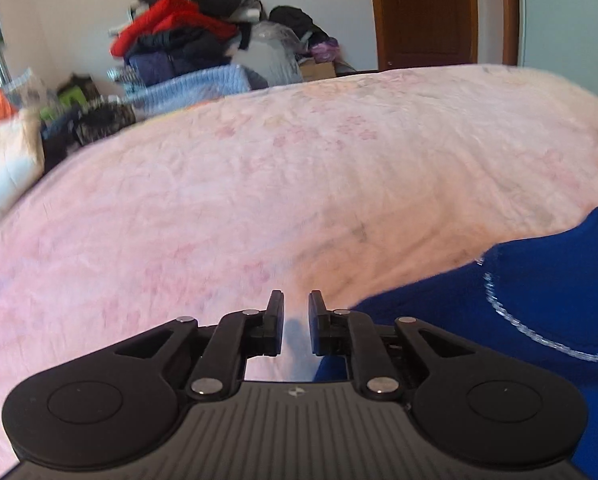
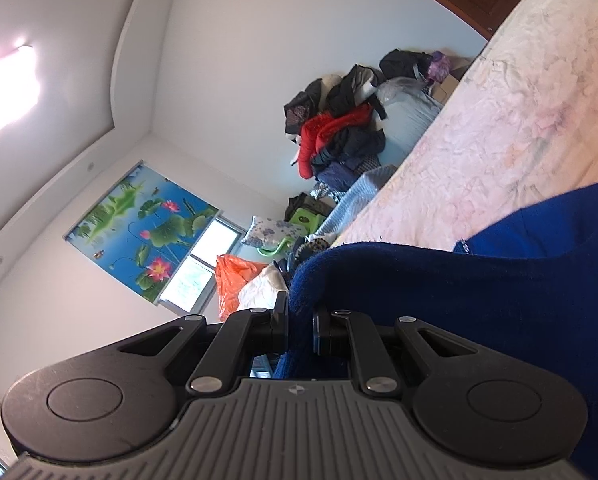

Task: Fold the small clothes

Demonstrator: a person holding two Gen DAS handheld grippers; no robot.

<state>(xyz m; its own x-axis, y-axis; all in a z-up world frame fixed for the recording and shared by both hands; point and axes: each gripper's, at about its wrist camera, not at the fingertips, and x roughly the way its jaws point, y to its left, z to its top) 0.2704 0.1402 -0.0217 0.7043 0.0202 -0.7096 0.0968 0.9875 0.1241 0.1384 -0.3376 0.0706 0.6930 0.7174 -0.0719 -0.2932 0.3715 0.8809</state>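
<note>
The blue jumper (image 1: 539, 320) lay on the pink bed (image 1: 259, 184). The left gripper (image 1: 295, 322) was nearly shut, holding nothing. The right gripper (image 2: 300, 326) pinched the jumper's edge. No writing could be read.

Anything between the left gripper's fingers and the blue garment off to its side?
Nothing but bare pink bedsheet. In the left wrist view the left gripper is nearly closed on nothing, and the blue garment starts just beside its finger.
</note>
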